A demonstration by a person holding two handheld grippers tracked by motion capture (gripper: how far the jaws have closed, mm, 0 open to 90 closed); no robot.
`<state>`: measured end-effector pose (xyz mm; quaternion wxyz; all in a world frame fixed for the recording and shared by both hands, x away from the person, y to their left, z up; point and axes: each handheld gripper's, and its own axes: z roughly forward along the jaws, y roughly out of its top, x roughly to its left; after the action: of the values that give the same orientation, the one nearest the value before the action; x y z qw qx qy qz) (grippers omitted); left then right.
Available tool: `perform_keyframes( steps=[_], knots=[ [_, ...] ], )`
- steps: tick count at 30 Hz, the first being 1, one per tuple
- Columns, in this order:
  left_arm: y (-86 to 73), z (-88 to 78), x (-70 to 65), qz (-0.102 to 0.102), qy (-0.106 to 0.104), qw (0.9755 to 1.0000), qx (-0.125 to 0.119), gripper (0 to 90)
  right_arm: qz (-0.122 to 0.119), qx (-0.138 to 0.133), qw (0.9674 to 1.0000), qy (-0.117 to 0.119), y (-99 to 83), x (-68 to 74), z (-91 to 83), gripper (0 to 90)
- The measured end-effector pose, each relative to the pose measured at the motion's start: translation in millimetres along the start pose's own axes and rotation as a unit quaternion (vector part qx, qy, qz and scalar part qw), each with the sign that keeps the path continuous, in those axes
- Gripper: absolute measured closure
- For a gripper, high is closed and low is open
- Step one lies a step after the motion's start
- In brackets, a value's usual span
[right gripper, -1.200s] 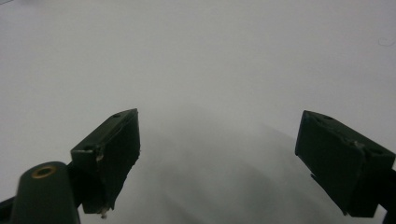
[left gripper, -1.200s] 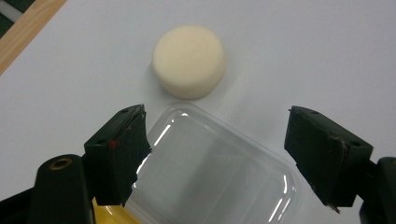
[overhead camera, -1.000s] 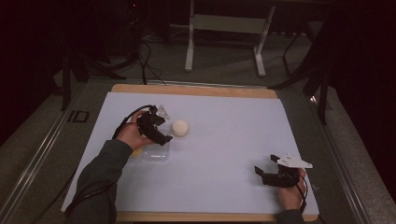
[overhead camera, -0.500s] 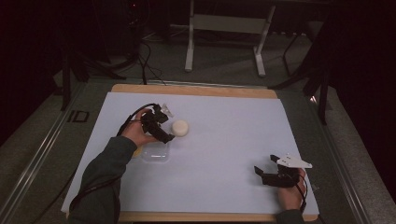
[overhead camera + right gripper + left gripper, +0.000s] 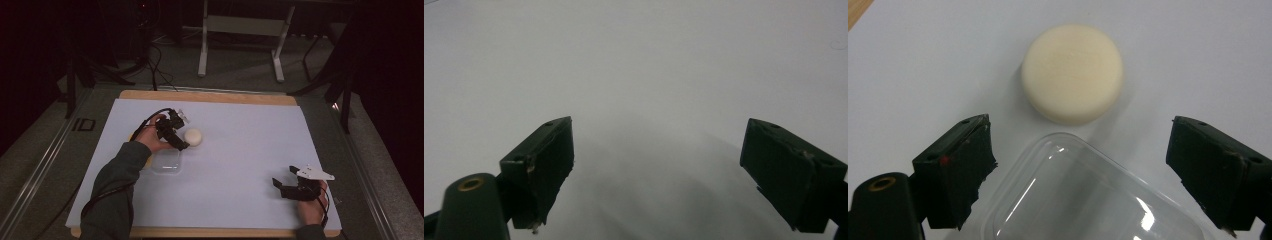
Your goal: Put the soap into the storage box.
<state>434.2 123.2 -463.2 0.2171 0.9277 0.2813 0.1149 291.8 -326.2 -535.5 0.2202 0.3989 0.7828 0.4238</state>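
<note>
Near the sheet's (image 5: 240, 165) left middle, the left gripper (image 5: 176, 137) hovers with its jaws spread, and they have just been opening; nothing is pinched between them. Its own view has the clear box (image 5: 1093, 200) low between the jaws and the cream puck (image 5: 1073, 72) lying straight ahead, just past the box's far edge. Being round, the puck offers no long axis. Well apart at the near right, the right gripper (image 5: 295, 189) rests open and empty, so the left is clearly nearer.
</note>
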Motion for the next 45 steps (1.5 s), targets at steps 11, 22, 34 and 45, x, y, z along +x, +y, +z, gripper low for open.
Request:
perform_keyframes(
  steps=[11,22,34,45],
  knots=[
    [9.0,8.0,7.1,-0.016,0.001,0.9998,0.010,3.8,0.000,0.000,1.0000,0.000,0.0,0.0,0.0,13.9],
    [22.8,25.8,8.7,-0.016,-0.010,0.9995,0.026,2.9,0.000,0.000,1.0000,0.001,0.0,-0.1,0.0,13.9],
    [35.3,42.5,6.7,-0.019,-0.014,0.9984,0.052,4.7,0.000,0.000,1.0000,0.001,0.0,-0.3,0.1,13.9],
    [42.5,61.8,5.6,-0.028,-0.017,0.9957,0.087,14.6,0.003,-0.002,1.0000,0.001,-0.1,-0.6,-0.2,13.9]
  ],
)
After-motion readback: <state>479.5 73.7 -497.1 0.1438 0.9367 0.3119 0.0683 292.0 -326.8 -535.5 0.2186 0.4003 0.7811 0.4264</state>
